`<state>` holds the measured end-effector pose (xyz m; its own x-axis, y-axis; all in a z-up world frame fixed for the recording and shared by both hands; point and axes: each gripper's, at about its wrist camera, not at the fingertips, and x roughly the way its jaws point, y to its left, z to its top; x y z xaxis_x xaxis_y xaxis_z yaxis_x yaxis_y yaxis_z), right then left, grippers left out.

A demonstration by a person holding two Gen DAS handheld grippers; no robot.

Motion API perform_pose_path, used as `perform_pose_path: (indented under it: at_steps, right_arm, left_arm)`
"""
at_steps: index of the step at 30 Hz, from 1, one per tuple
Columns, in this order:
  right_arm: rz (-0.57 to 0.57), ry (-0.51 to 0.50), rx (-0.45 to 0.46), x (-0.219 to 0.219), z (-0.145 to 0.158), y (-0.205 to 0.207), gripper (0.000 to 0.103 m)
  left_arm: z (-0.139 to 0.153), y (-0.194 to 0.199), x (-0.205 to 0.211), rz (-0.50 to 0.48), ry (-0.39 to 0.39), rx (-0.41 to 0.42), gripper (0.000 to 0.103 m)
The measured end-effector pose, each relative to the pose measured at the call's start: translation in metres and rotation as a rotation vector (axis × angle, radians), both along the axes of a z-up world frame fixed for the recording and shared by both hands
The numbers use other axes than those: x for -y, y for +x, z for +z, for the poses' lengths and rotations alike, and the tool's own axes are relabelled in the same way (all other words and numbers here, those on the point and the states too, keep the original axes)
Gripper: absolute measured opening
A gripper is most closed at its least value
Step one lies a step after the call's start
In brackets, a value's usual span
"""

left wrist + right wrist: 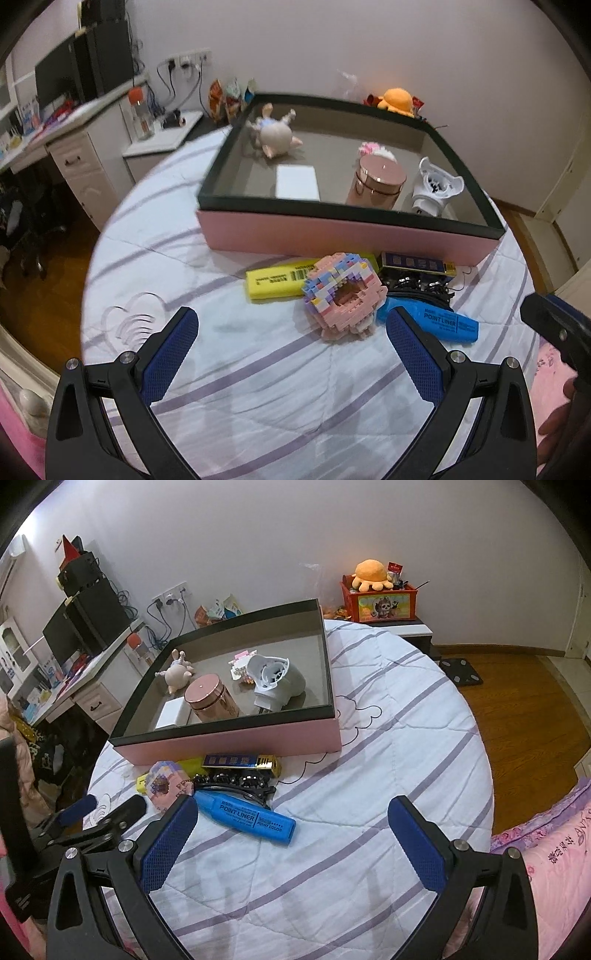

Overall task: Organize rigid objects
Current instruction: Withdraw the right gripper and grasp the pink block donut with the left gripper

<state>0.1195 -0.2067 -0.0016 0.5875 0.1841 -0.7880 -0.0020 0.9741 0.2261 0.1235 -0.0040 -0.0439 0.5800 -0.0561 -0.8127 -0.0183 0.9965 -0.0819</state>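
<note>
Where markers crowd it, brick donut (341, 295) abuts blue marker (439, 321).

White wall (295, 535), wooden floor (517, 701), cluttered desk (55, 140) beside the striped bedspread (369, 812).

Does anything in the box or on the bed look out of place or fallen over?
Yes. In the pink box, the small doll lies tipped over with its legs up, and the white hair dryer lies on its side. On the bed, the blue marker and other items remain in a loose heap outside the box.
</note>
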Motion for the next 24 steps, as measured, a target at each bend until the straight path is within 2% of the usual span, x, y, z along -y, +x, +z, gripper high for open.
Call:
perform_pose_path:
  at_steps: [9, 15, 17, 21, 22, 24]
  right_arm:
    - [0.003, 0.000, -0.037, 0.005, -0.014, 0.011, 0.103]
    - [0.006, 0.005, -0.057, 0.008, -0.022, 0.019, 0.103]
    - [0.008, 0.007, -0.061, 0.010, -0.024, 0.021, 0.103]
    - [0.005, 0.011, -0.063, 0.011, -0.025, 0.023, 0.103]
    - [0.005, 0.012, -0.064, 0.011, -0.026, 0.023, 0.103]
    - [0.008, 0.014, -0.064, 0.010, -0.026, 0.024, 0.103]
  left_arm:
    - [-0.022, 0.030, 0.017, 0.009, -0.018, -0.048, 0.102]
    - [-0.029, 0.040, 0.019, 0.027, -0.031, -0.047, 0.098]
    - [-0.032, 0.041, 0.015, 0.037, -0.047, -0.048, 0.086]
    - [-0.031, 0.038, 0.005, 0.039, -0.071, -0.031, 0.071]
    - [-0.031, 0.036, 0.003, 0.038, -0.069, -0.028, 0.064]
    - [-0.031, 0.032, -0.002, 0.034, -0.069, -0.028, 0.060]
